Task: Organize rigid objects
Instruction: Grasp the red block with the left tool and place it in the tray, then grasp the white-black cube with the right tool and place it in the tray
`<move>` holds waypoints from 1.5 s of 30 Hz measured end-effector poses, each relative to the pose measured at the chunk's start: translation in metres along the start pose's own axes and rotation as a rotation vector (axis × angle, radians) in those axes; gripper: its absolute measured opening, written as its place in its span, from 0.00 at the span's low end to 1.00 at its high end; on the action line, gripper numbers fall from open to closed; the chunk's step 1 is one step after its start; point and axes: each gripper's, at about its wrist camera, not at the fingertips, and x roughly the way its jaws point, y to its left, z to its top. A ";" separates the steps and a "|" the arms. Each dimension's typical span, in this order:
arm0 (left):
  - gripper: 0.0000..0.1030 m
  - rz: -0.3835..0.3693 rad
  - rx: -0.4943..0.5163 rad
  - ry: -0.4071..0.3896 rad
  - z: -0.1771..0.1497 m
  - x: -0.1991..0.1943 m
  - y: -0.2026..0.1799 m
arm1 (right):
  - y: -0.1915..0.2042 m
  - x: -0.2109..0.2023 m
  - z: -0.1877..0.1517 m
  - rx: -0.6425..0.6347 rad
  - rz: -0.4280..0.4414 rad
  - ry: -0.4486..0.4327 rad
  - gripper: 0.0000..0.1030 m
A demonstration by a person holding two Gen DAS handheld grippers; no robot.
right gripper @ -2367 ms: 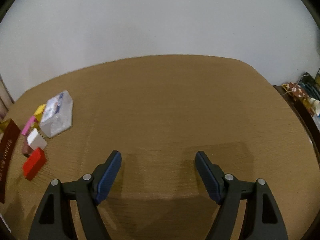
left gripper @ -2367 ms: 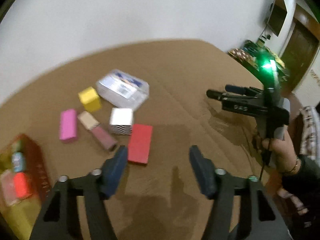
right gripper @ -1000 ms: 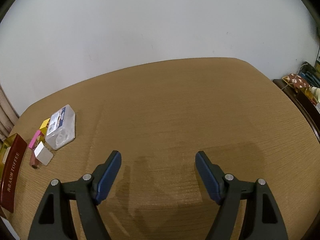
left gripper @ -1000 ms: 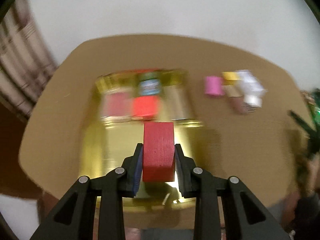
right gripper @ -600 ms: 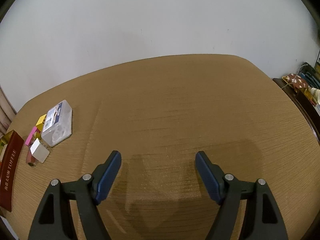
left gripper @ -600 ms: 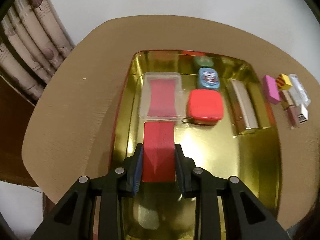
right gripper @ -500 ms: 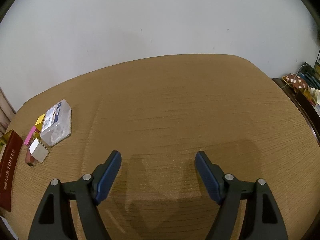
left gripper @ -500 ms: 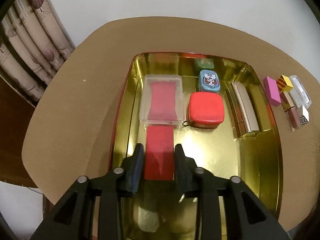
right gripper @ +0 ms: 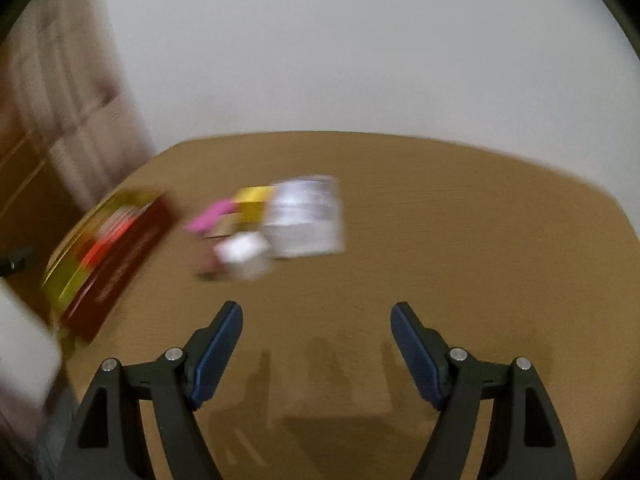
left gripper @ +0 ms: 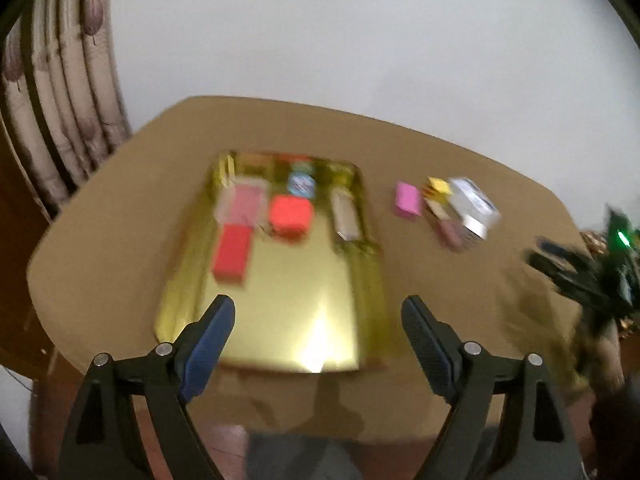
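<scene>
The blurred white cube (right gripper: pixel 243 255) lies on the brown table (right gripper: pixel 460 240) ahead and left of the right gripper (right gripper: pixel 316 344), whose jaws are spread and empty. The left gripper (left gripper: pixel 318 336), also spread and empty, hangs over the gold tray (left gripper: pixel 280 320), so I judge the right nearer. The left view alone shows the red rectangular block (left gripper: pixel 232 254) lying lengthwise in that tray.
</scene>
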 end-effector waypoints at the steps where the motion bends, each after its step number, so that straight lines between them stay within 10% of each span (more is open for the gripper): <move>1: 0.80 -0.025 0.011 0.013 -0.010 -0.003 -0.006 | 0.014 0.004 0.006 -0.065 0.001 0.007 0.76; 8: 0.80 -0.070 0.075 0.077 -0.049 -0.006 -0.035 | 0.054 0.043 0.058 -0.337 0.104 0.105 0.76; 12: 0.80 -0.072 0.100 0.087 -0.055 -0.002 -0.042 | 0.059 0.062 0.074 -0.401 0.178 0.207 0.60; 28: 0.80 -0.114 0.058 0.179 -0.059 0.017 -0.030 | 0.062 0.112 0.073 -0.527 0.167 0.411 0.56; 32: 0.80 -0.110 0.045 0.205 -0.059 0.019 -0.029 | 0.061 0.121 0.075 -0.502 0.167 0.408 0.29; 45: 0.80 -0.090 0.021 0.178 -0.070 0.003 -0.022 | 0.068 0.052 0.097 -0.359 0.218 0.271 0.29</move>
